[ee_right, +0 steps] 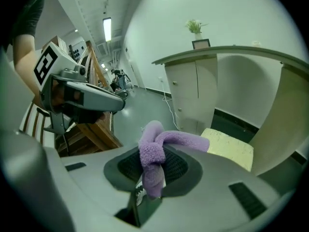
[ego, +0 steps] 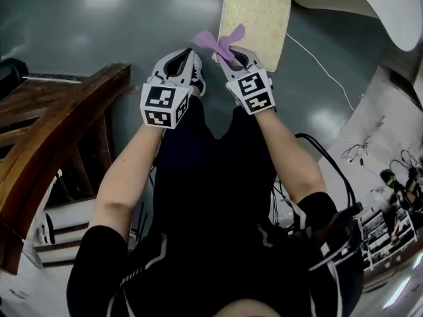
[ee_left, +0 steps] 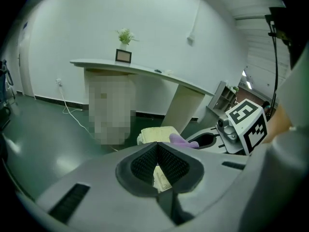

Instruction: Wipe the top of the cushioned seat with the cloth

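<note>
Purple cloth (ee_right: 153, 153) is held pinched in the jaws of the right gripper (ego: 232, 58), the left gripper (ego: 180, 63) is closed empty, and the cushioned seat (ego: 254, 22) is noted ahead, nearer the right, its long axis running away.

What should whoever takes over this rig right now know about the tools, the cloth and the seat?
Left tool: shut, empty, held beside the right.
Right tool: shut on the fuzzy purple cloth, in the air.
Pale yellow square cushioned seat: on the grey floor ahead of both tools.
Done: cloth in grasp.
Left: lower the cloth and wipe the seat top; it is not on the seat yet.
</note>
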`<state>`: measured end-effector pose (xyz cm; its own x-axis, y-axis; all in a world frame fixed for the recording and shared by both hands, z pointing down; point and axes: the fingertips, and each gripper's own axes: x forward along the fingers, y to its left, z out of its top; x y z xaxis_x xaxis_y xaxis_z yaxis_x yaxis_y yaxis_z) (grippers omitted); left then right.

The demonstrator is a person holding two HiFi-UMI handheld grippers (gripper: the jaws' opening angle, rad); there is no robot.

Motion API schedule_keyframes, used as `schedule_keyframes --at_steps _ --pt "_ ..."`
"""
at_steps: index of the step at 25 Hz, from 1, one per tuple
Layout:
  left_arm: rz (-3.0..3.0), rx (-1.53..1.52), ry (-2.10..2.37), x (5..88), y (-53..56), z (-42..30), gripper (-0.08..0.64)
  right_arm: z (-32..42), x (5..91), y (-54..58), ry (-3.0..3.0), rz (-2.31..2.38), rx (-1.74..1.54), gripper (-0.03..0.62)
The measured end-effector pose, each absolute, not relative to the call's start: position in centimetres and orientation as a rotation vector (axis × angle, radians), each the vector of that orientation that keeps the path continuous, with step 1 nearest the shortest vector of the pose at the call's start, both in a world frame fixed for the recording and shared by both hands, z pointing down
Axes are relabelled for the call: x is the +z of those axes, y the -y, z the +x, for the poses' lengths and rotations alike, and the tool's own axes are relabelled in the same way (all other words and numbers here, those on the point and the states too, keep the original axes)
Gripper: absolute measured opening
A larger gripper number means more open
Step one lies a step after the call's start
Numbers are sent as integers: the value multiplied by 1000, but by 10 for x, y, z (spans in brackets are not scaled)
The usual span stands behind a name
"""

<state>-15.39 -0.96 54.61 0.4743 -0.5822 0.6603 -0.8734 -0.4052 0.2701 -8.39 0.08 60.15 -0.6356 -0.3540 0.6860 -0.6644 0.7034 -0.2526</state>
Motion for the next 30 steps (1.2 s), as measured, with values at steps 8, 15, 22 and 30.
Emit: schedule_keyframes --at_steps 8,15,22,30 --pt "2055 705 1177 601 -8 -162 3 -103 674 -16 2219 748 702 83" --pt "2008 766 1154 632 -22 -164 3 -105 732 -41 2145 707 725 83" --pt "2004 758 1154 645 -23 -158 3 -77 770 -31 2002 777 664 86" --pt "2008 761 1134 651 -19 -134 3 -62 779 -31 1989 762 670 87"
